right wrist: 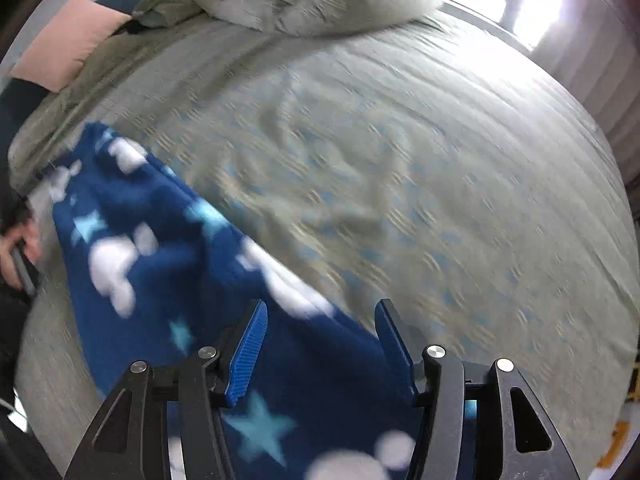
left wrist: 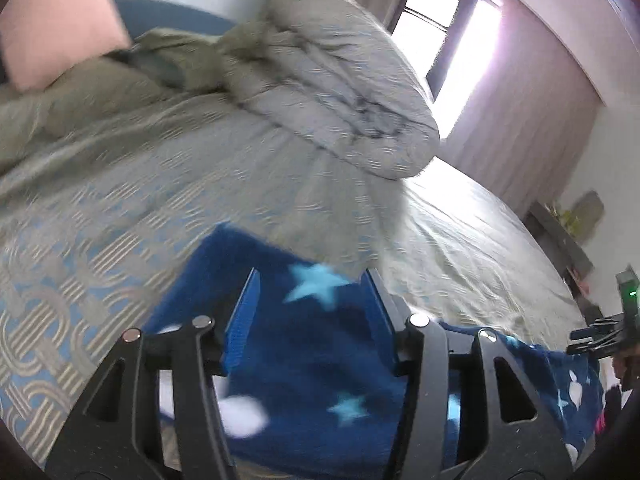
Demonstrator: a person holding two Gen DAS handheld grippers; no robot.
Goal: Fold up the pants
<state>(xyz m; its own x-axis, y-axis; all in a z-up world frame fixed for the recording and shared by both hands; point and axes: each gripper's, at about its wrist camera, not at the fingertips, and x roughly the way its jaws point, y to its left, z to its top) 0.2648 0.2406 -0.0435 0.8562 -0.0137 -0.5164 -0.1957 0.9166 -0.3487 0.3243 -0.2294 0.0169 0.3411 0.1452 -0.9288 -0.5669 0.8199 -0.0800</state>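
Note:
The pants (left wrist: 304, 344) are dark blue fleece with light blue stars and white shapes, lying on the bed. In the left wrist view my left gripper (left wrist: 314, 276) is open, its blue pads either side of the fabric, which lies between and below them. In the right wrist view the pants (right wrist: 168, 264) run from the near middle out to the far left. My right gripper (right wrist: 322, 308) is open, with the pants' near end between its fingers. The right gripper also shows at the right edge of the left wrist view (left wrist: 612, 328). Both views are motion-blurred.
The bed cover (right wrist: 400, 160) is grey with a blue pattern. A rolled duvet (left wrist: 340, 80) and a pink pillow (left wrist: 60, 28) lie at the head. A window (left wrist: 448, 32) and curtains are beyond. The person's left hand (right wrist: 20, 248) shows at the left edge.

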